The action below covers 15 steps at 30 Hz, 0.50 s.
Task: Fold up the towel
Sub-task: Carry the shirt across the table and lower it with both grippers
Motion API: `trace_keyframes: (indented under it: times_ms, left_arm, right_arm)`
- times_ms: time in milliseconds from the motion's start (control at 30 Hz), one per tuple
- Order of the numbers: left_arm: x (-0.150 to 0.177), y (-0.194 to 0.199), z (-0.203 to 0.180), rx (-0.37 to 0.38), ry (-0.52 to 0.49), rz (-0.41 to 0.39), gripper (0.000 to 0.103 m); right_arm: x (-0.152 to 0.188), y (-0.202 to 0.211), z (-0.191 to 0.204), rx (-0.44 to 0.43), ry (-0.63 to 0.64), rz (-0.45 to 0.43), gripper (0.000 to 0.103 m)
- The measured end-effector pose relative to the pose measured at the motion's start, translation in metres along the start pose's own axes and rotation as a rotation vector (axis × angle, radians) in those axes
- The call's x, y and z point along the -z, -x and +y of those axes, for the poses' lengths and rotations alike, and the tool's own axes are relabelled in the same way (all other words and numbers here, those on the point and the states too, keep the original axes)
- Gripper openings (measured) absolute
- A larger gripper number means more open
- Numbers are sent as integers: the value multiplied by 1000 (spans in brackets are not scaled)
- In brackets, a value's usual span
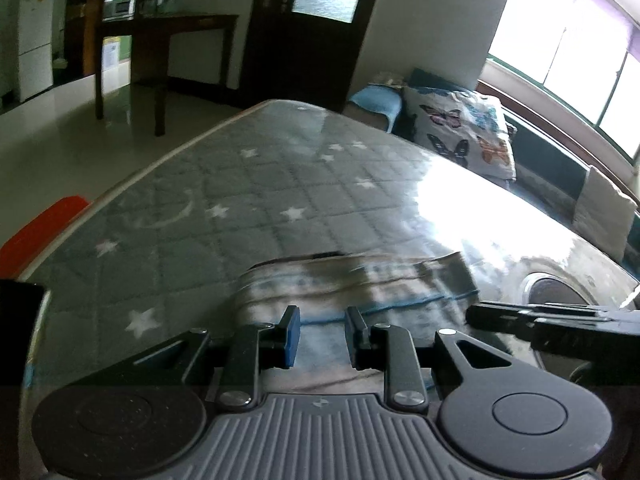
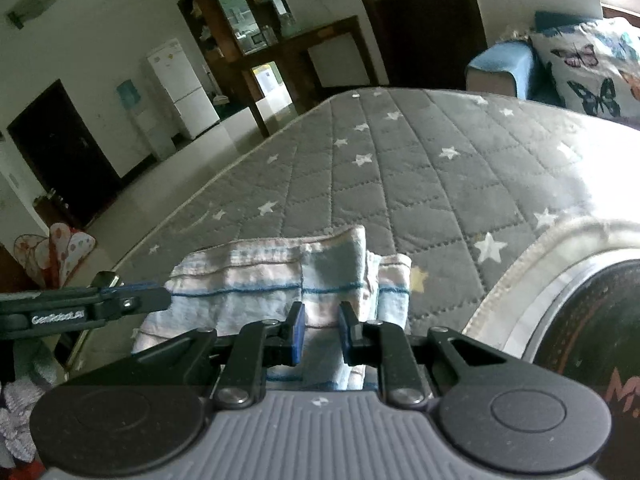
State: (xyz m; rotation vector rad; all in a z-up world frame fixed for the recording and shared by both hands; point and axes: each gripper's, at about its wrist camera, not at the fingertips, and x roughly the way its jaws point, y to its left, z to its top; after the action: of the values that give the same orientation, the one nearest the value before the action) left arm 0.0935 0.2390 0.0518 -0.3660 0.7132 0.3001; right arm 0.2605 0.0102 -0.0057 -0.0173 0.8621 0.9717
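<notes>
From the left, we see a white fridge point(image 2: 182, 88) against the far wall and a dark wooden table point(image 1: 164, 40) beside it; nearer, a grey quilted mattress point(image 2: 400, 184) printed with white stars fills the middle of both views. Our left gripper point(image 1: 322, 334) hangs over the near end of the towel point(image 2: 280, 284), its jaws a little apart with striped cloth showing in the gap; we cannot tell whether the pads press on it. The towel lies folded on the near part of the mattress, pale with thin blue stripes, its far edge bunched into a raised ridge. Our right gripper point(image 2: 321, 330) sits just to the right of the left one, over the towel's right part, jaws likewise slightly parted above the cloth; a grip cannot be made out. Further right a butterfly-print cushion point(image 1: 468, 132) rests on a dark sofa point(image 1: 552, 160) under a bright window point(image 1: 572, 40).
</notes>
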Motion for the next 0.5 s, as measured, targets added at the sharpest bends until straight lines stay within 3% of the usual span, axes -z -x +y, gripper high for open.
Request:
trace_keyframes:
  times_ms: [200, 500]
  left_arm:
    - [-13, -23, -25, 39, -40, -3, 27]
    - [-16, -57, -36, 10, -56, 28, 26]
  right_arm:
    - [-1, -4, -3, -15, -1, 5, 18]
    - [-9, -16, -12, -23, -15, -10, 18]
